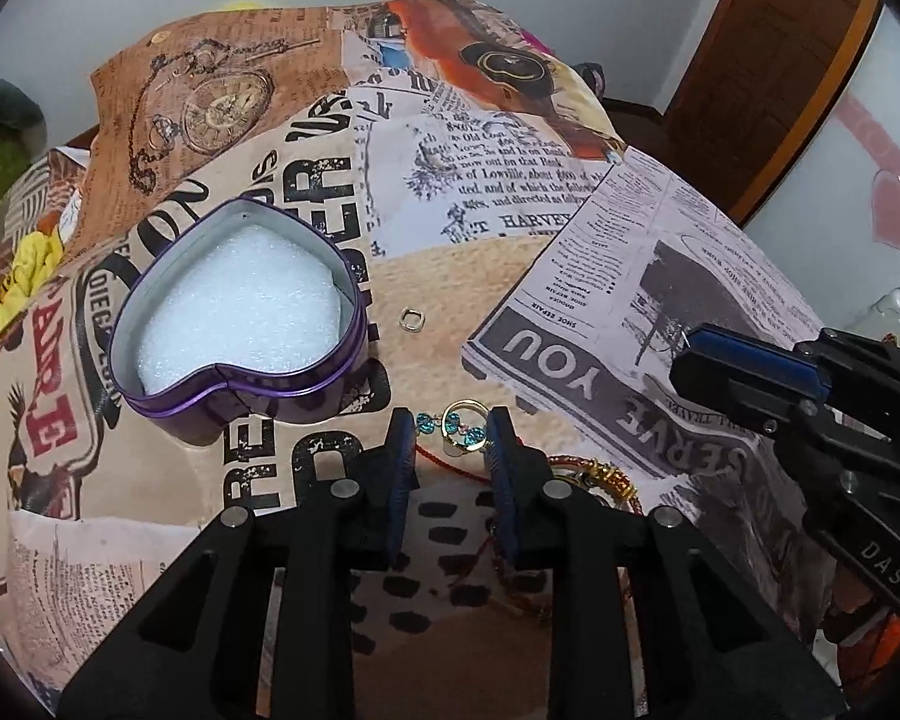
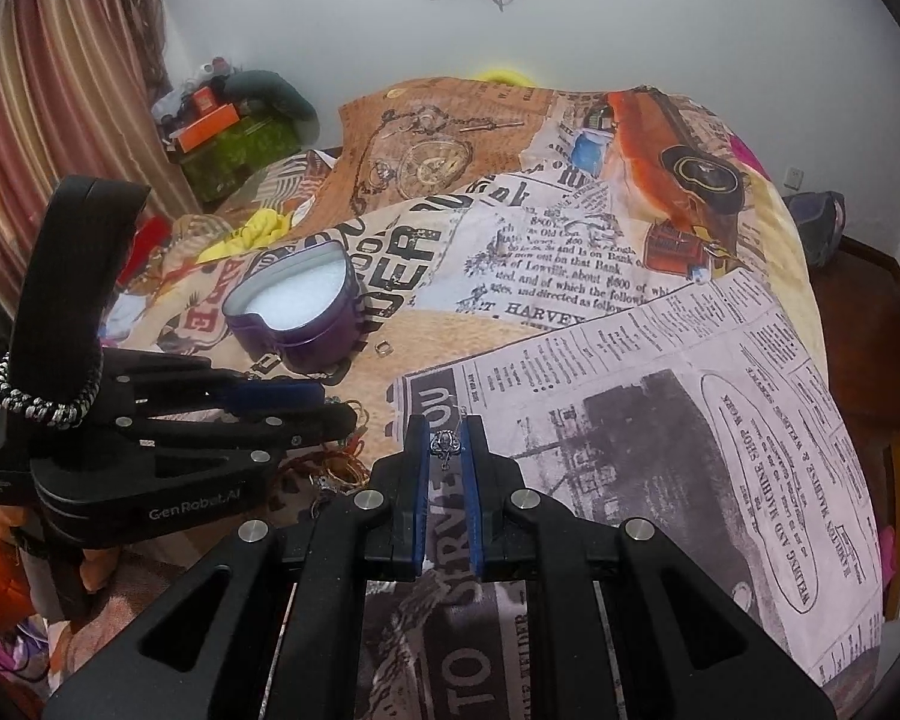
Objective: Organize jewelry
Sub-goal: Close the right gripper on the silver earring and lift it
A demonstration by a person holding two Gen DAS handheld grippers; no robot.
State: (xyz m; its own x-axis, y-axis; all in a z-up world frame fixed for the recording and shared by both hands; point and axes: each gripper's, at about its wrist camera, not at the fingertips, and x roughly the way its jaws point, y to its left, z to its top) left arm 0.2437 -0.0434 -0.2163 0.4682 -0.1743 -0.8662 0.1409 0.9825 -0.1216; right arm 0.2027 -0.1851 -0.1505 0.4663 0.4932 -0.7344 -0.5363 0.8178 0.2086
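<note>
Reaching low over the bedspread (image 1: 450, 276), left tool (image 1: 451, 427) pinches a gold ring (image 1: 463, 427); right tool (image 2: 446, 443) grips a silver ring (image 2: 444, 444).

Ahead and left of the left gripper (image 1: 451, 420), whose black fingers carry blue pads, the heart-shaped tin (image 1: 240, 324) is purple outside, silver inside, with white foam. Between its tips sits a gold ring (image 1: 463, 425) with turquoise stones. The bedspread (image 1: 450, 276) shows black newsprint lettering on beige, orange and pink patches.
</note>
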